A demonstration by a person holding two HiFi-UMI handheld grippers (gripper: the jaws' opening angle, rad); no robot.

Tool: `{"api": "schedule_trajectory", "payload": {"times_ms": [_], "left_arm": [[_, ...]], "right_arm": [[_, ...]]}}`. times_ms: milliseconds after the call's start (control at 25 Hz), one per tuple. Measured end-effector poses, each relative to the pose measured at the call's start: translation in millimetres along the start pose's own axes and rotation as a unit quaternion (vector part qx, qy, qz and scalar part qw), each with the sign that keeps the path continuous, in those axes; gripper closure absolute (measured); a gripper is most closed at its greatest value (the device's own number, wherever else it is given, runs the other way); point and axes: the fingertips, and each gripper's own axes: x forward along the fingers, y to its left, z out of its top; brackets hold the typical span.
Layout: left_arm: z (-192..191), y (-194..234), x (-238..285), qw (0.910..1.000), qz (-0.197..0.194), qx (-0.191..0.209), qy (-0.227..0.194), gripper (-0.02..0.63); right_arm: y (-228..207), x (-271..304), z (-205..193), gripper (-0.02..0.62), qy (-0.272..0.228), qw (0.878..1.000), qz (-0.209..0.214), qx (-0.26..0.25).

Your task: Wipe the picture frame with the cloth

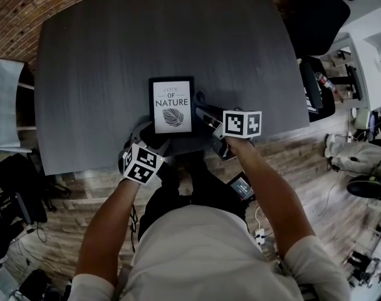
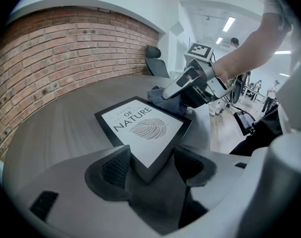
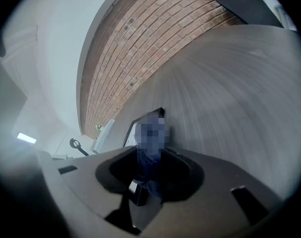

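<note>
Picture frame (image 1: 172, 104) flat on dark table (image 1: 103, 55), near front edge. Near corner sits between left gripper (image 2: 150, 165) jaws; jaws wide, pressing both sides of corner. Only left gripper view shows this.

Blue cloth (image 3: 151, 163) pinched in right gripper (image 3: 149, 175) jaws, at frame's right edge. Head view shows whole frame, both grippers.

A dark grey wood-grain table (image 1: 115, 74) is set against a red brick wall (image 2: 66, 58). The floor (image 1: 303, 168) is laid in pale wooden planks. A black office chair (image 1: 316, 24) is placed beside the table, and strip lights (image 2: 228, 24) are lit on the white ceiling beyond.
</note>
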Motion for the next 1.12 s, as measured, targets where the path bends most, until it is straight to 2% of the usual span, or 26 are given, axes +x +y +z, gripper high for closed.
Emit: {"api": "schedule_trajectory", "payload": {"times_ms": [640,920,1120], "left_arm": [[0,0,0,1.0,0.007,-0.002,-0.001,0.328],[0,1,0,1.0,0.005,-0.002,-0.005,0.328],[1,1,0,1.0,0.004,-0.001,-0.007,0.328]], "right_arm": [[10,-17,-39,0.459,0.039,0.999,0.006,-0.012],[22,-27,-62,0.459,0.064,0.995,-0.022,-0.074],[31,-36,-84,0.459,0.099,0.988,-0.025,-0.114]]}}
